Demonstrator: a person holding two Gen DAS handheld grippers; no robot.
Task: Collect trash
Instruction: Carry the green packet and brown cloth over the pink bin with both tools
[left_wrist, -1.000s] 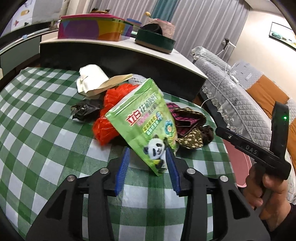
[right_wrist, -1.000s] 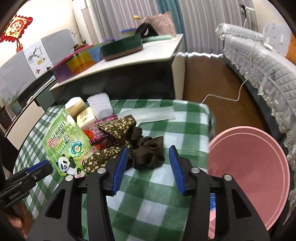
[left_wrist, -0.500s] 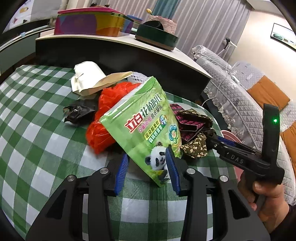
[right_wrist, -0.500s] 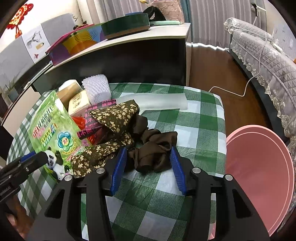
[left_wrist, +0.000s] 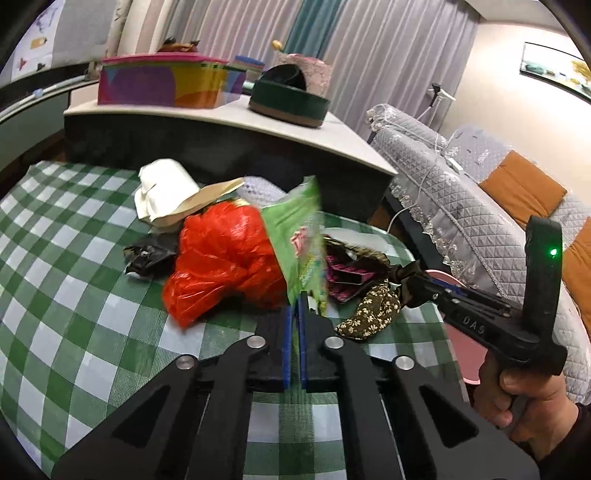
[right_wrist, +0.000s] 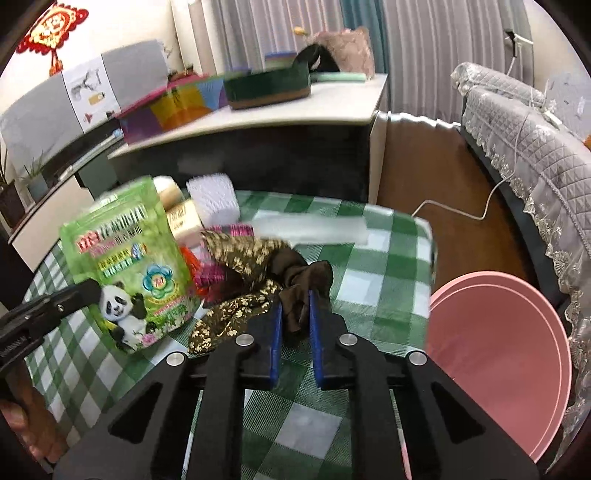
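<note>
Your left gripper (left_wrist: 294, 314) has just been closing, and its jaws now pinch the lower corner of the green panda-print pouch (right_wrist: 127, 266). In the left wrist view the pouch stands edge-on at the centre of the frame; in the right wrist view it fills the left of the frame, tilted. The corner grip is probably why it hangs at that angle: it is held by 1 thin edge only.

Your right gripper (right_wrist: 295, 314) has also just been closing. Its jaws stand narrow, clamped on the dark brown cloth (right_wrist: 306, 284) at the centre of that frame. A floral-print cloth (right_wrist: 236, 314) lies touching it on the left, so it may drag along.

The rest of the trash sits heaped on the desk (left_wrist: 66, 295) with the green check cover: a red plastic bag (left_wrist: 225, 254), a black wrapper (left_wrist: 149, 253) and white crumpled paper (left_wrist: 162, 188), all left of the pouch in the left wrist view.

The pink basin (right_wrist: 495, 354) stands off the desk's edge at the lower right of the right wrist frame, apparently placed there to receive the trash. Judgement: 2 items are gripped and neither is yet deposited. The likely next step is to carry them to the basin.
</note>
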